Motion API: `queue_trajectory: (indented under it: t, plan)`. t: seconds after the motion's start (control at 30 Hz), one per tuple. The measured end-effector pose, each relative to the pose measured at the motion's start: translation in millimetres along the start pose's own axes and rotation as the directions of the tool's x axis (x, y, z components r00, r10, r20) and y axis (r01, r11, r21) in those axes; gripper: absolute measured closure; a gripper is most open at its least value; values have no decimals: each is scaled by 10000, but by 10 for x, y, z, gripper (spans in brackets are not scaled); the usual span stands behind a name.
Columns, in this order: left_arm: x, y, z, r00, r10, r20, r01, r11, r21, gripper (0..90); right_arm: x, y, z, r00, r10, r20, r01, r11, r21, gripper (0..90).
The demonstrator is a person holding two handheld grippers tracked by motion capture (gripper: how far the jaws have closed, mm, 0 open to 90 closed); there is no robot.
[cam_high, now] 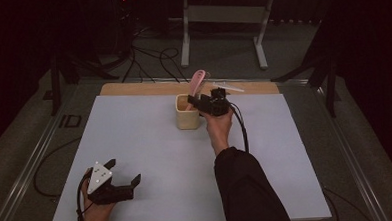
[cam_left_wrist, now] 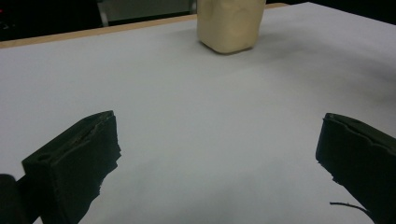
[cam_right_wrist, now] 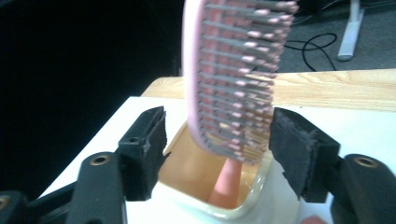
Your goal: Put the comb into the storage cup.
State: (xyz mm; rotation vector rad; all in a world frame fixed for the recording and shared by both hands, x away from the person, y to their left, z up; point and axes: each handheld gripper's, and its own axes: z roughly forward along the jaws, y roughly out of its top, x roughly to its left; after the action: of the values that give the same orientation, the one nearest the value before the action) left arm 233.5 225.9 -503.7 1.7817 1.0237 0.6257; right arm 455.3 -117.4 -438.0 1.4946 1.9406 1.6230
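Dark room, cables on the floor beyond the table, which carries a white sheet with a strip of bare wood along its far edge.

My right gripper sits at the far middle of the sheet, over the cream cup. A pink hairbrush stands in the cup handle-down, head sticking up and leaning. In the right gripper view the brush head rises between my two jaws; the jaws stand apart, and the bristles come just beside the right-hand pad. I cannot tell whether that pad touches them. The left-hand pad is clear of the brush back. The cup rim lies directly below the jaws.

My left gripper rests at the near left corner, well apart from the cup, jaws spread wide with bare sheet between them. The cup stands far ahead of them.
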Motion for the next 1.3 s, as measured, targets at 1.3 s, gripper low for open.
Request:
queue_trajectory:
  t: [1.3]
  plan:
    - [-30,-4,25,10000,80,-25,-80,9999,74,2,-252,-473,-721,9830,-1832,149,1793,9737,1404,126]
